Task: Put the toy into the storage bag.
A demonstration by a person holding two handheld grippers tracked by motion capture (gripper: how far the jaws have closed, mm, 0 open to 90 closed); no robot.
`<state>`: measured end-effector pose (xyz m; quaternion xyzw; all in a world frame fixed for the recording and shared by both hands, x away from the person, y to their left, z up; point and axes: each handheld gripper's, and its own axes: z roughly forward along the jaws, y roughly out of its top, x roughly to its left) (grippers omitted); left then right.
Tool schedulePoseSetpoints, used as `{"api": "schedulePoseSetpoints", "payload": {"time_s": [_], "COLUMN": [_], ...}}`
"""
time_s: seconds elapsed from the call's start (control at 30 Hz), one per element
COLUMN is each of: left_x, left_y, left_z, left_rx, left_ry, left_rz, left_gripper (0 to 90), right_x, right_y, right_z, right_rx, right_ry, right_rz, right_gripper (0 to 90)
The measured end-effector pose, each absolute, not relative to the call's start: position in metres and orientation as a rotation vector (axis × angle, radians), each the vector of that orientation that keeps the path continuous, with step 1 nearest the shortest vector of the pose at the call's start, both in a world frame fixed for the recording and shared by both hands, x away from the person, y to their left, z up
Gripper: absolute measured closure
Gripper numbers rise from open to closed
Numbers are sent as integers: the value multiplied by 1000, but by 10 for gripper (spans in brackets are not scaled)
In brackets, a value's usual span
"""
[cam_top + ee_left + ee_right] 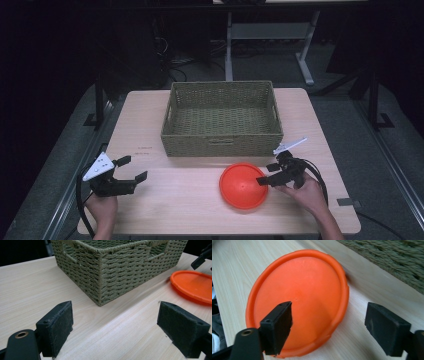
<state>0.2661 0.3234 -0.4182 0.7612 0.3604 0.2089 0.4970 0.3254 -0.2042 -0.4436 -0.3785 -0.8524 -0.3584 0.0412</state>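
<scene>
- Plate [242,186], orange, lies upside down on the table [175,200], at six o'clock from the woven basket [223,118].
- Right gripper [268,175] sits at the plate's three o'clock edge, jaws spread, one over the rim, one outside; nothing pinched.
- Left gripper [133,168], jaws spread and empty, rests well apart at nine o'clock.

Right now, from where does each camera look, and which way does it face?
High view: above the person's side, facing forward and down on the table; both hands show.
Left gripper view: on the left gripper, facing the basket; its jaws show.
Right gripper view: on the right gripper, facing the orange disc; its jaws show.
All share the disc and basket.
</scene>
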Motion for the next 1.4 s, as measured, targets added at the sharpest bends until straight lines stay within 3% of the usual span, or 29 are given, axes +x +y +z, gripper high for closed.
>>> {"api": "schedulePoseSetpoints", "payload": {"time_s": [0.03,0.53,0.7,1.03,1.4], "left_x": [266,266,266,266,266], "left_y": [323,322,322,321,317], "left_z": [-418,-418,-418,-418,-417], "left_rx": [1845,1852,1852,1856,1886], "left_ry": [865,865,867,863,847], "left_rz": [509,505,506,507,525], "left_gripper": [126,126,126,126,126], "right_x": [327,331,332,336,334], "right_y": [-202,-195,-194,-196,-202], "right_z": [-445,-455,-456,-458,-451], "right_rx": [-1137,-1128,-1149,-1168,-1193], "right_ry": [-2618,-2637,-2637,-2596,-2559], "right_rz": [-1088,-999,-990,-973,-1000], "right_gripper": [268,489,542,564,726]}}
